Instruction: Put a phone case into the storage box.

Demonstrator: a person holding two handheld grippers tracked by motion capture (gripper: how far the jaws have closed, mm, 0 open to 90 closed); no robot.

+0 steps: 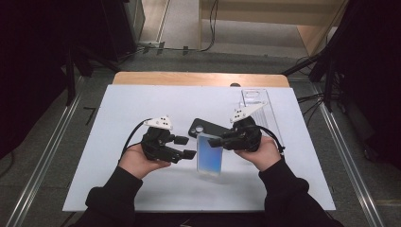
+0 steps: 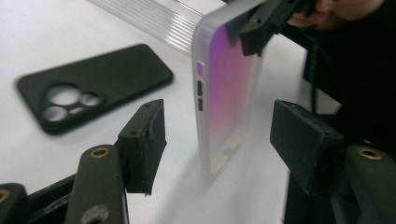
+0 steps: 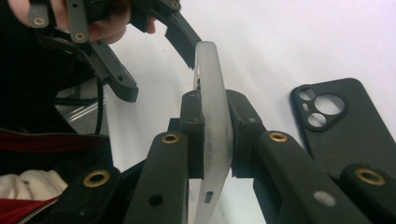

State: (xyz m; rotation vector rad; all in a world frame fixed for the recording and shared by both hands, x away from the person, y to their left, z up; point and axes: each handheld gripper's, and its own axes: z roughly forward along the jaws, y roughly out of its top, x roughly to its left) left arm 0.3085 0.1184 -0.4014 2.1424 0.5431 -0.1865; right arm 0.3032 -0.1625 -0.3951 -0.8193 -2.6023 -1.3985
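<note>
Right tool [image 3: 215, 135] clamps the frosted case [image 1: 209, 156] upright on the tabletop [image 1: 118, 189]; left tool [image 2: 217, 135], half-open and empty, should straddle its free edge squarely before squeezing.

From above, the white worktop [image 1: 142, 118] is brightly and evenly lit, while the room at both sides drops into near black. Shadows under the hands are soft and short. The high view is a little grainy and soft. In the left gripper view the black phone case [image 2: 95, 86] is blurred, the near jaws sharper, and the frosted case [image 2: 224, 93] glows purple with light through it. In the right gripper view the worktop washes out pale, and the sleeve at the left goes dark.
</note>
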